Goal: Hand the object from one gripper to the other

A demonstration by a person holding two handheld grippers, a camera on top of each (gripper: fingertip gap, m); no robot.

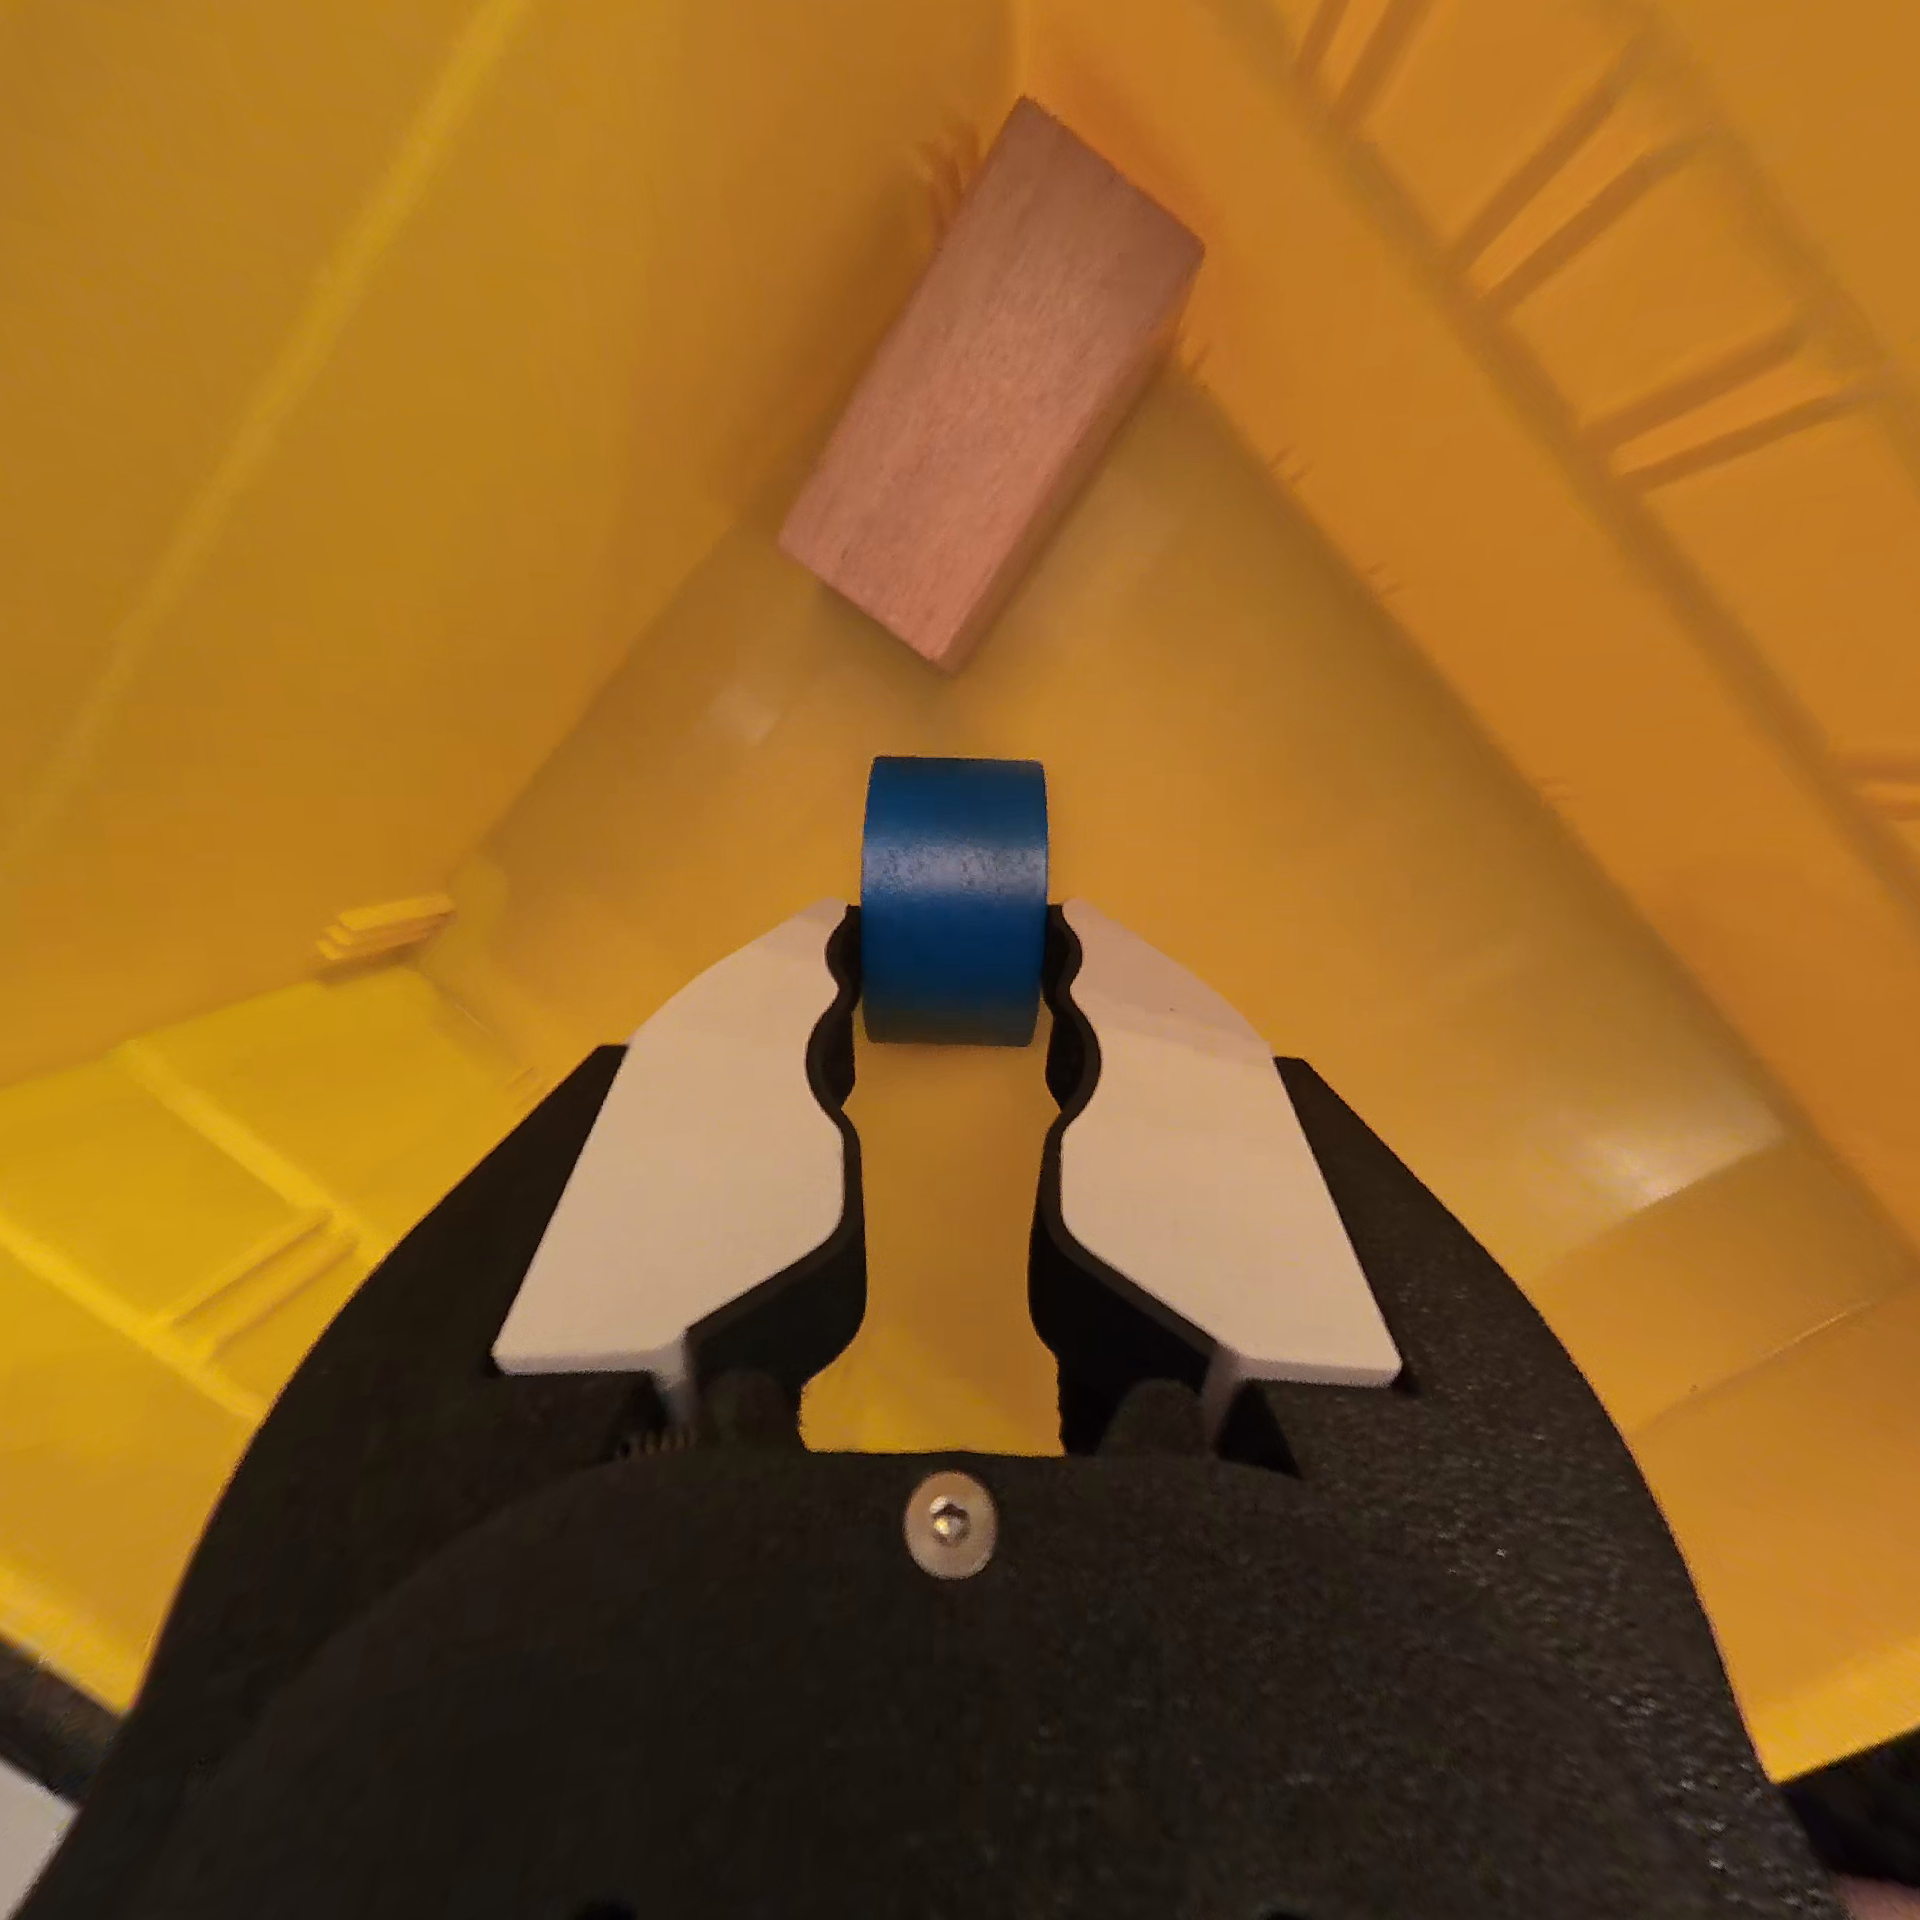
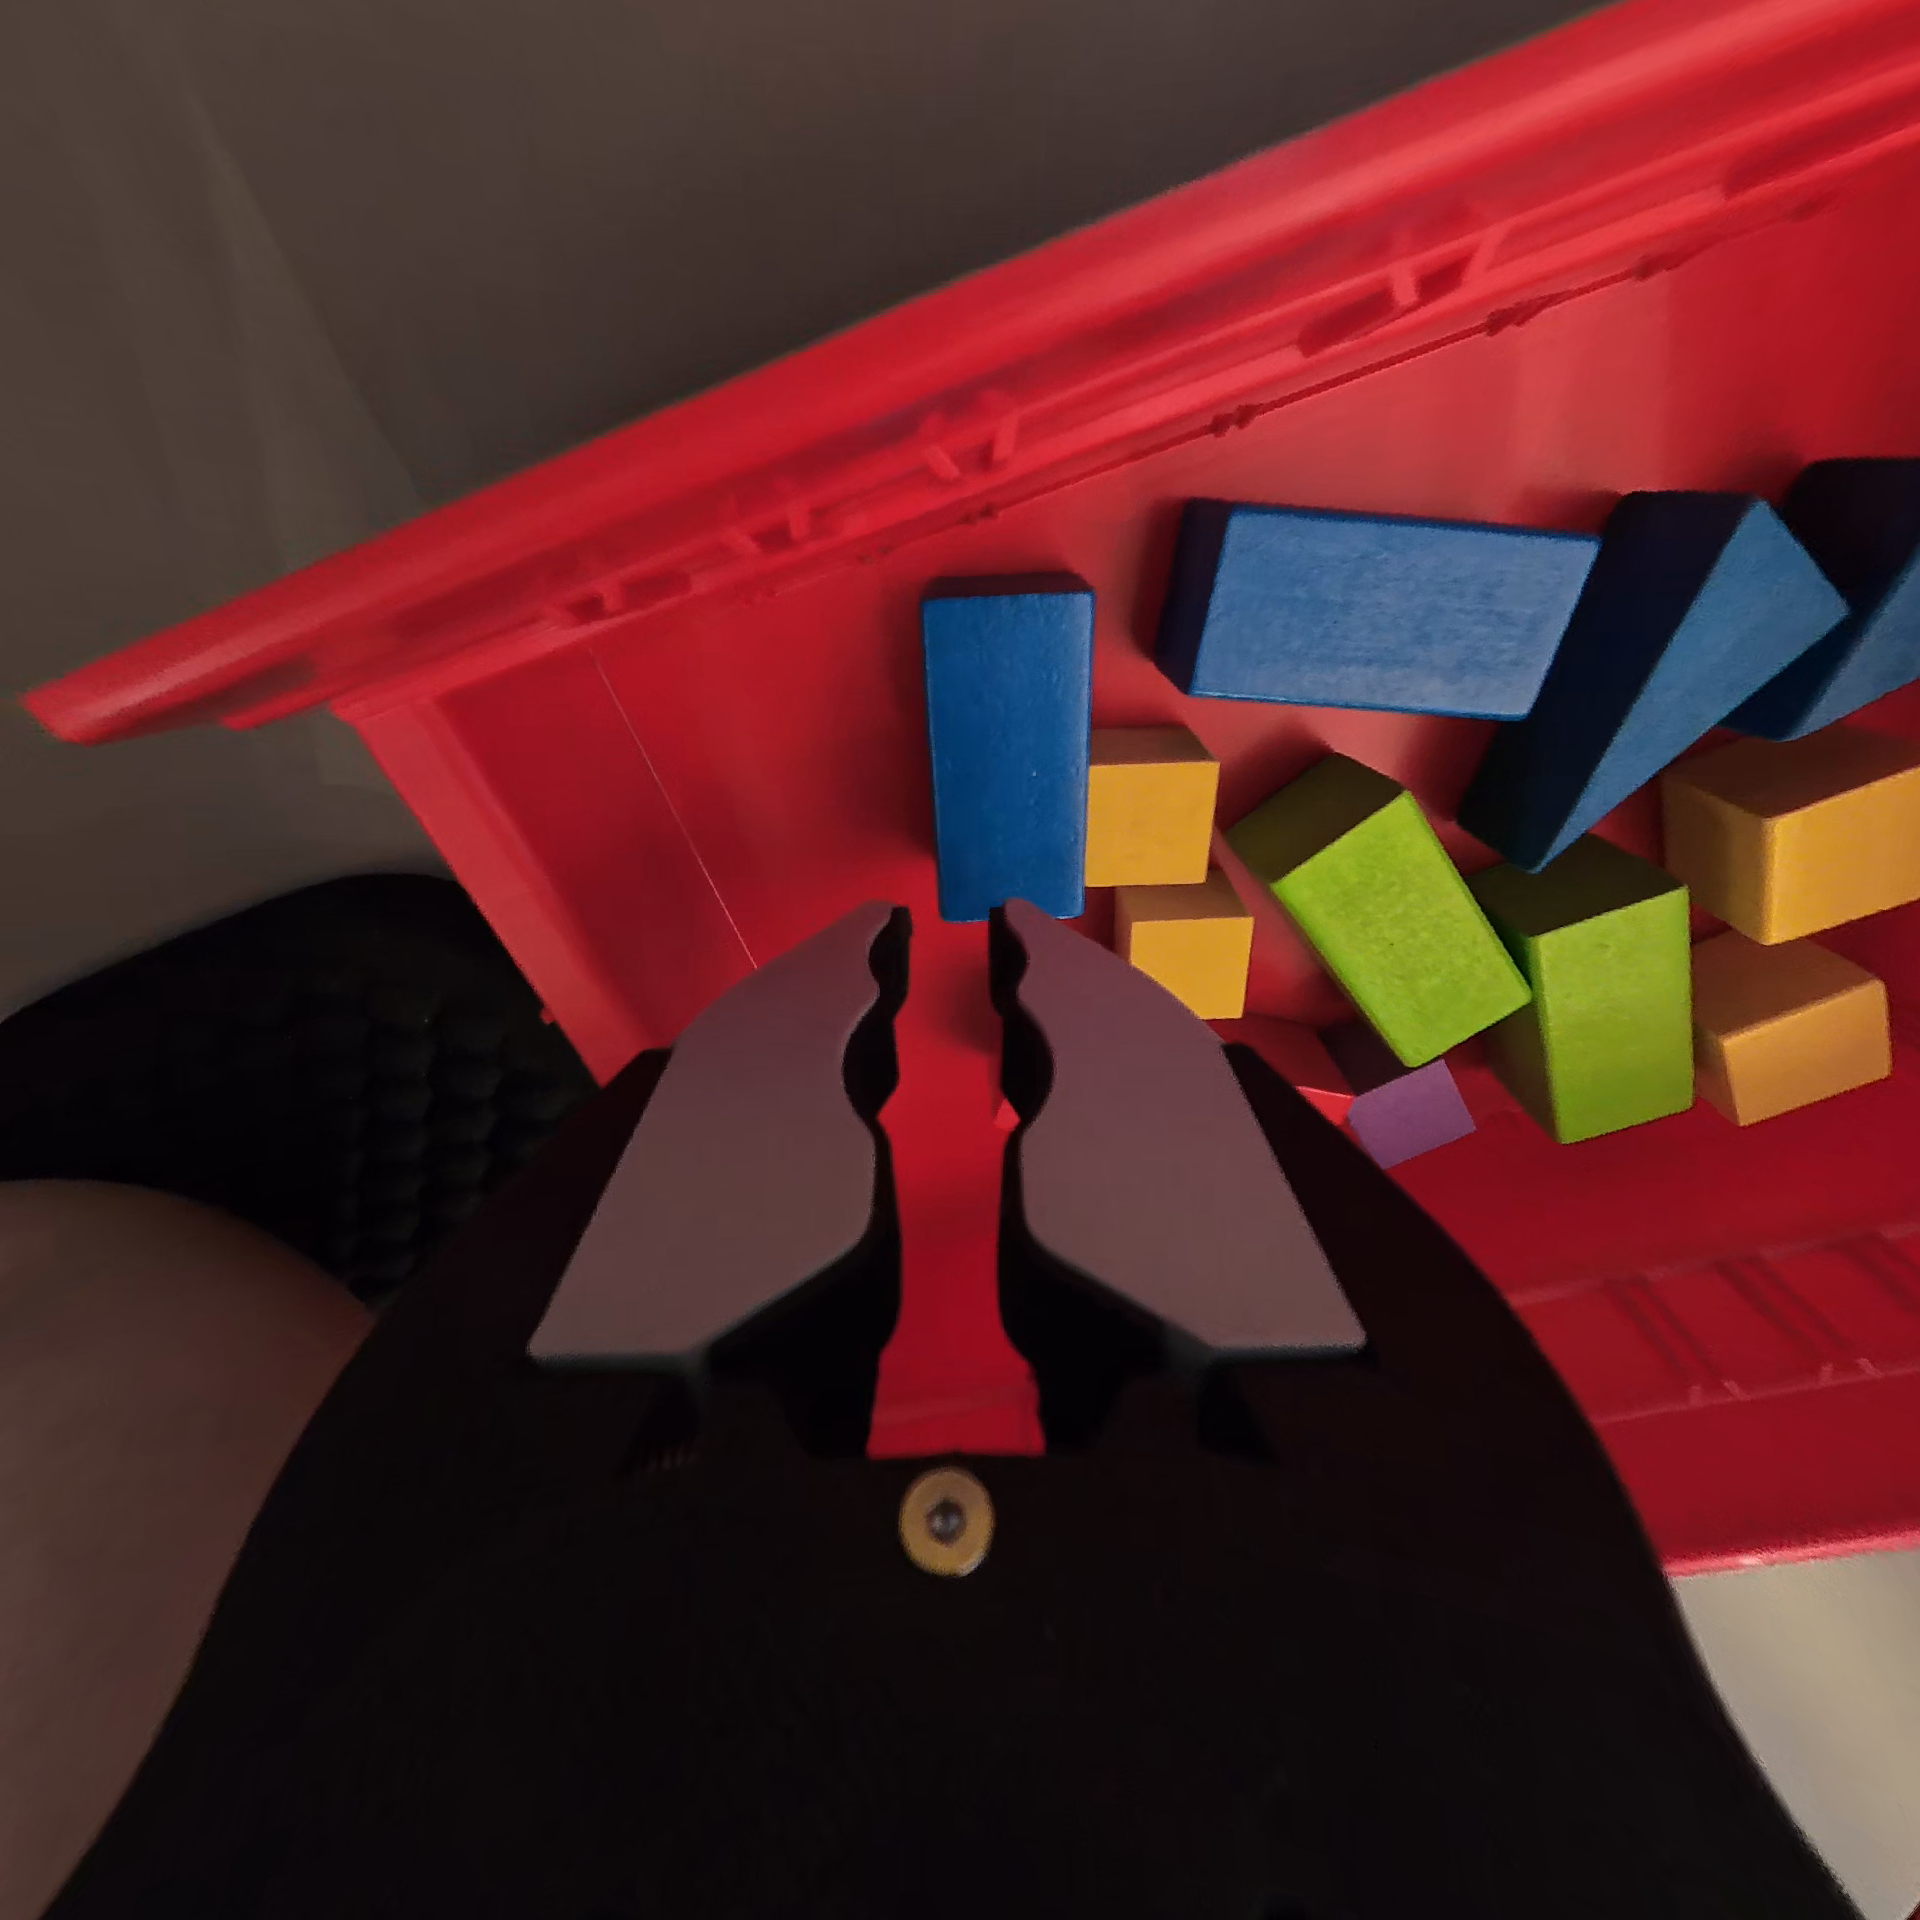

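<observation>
Here the left tool (image 1: 952, 914) pinches a short blue wooden cylinder (image 1: 952, 902) between its white fingertips (image 1: 810, 925), the curved side facing the camera, held over the inside of a yellow plastic bin (image 1: 312, 520). A plain rectangular wooden block (image 1: 987, 400) lies farther in, near the bin's corner. In the right wrist view, the right tool (image 2: 948, 914) holds nothing, its fingers set slightly apart with a narrow gap, above a red plastic bin (image 2: 727, 727). Just beyond its tips lies a flat blue rectangular block (image 2: 1006, 748), beside yellow blocks (image 2: 1148, 805), green blocks (image 2: 1382, 925), larger blue blocks (image 2: 1382, 613) and a small purple block (image 2: 1413, 1112).
</observation>
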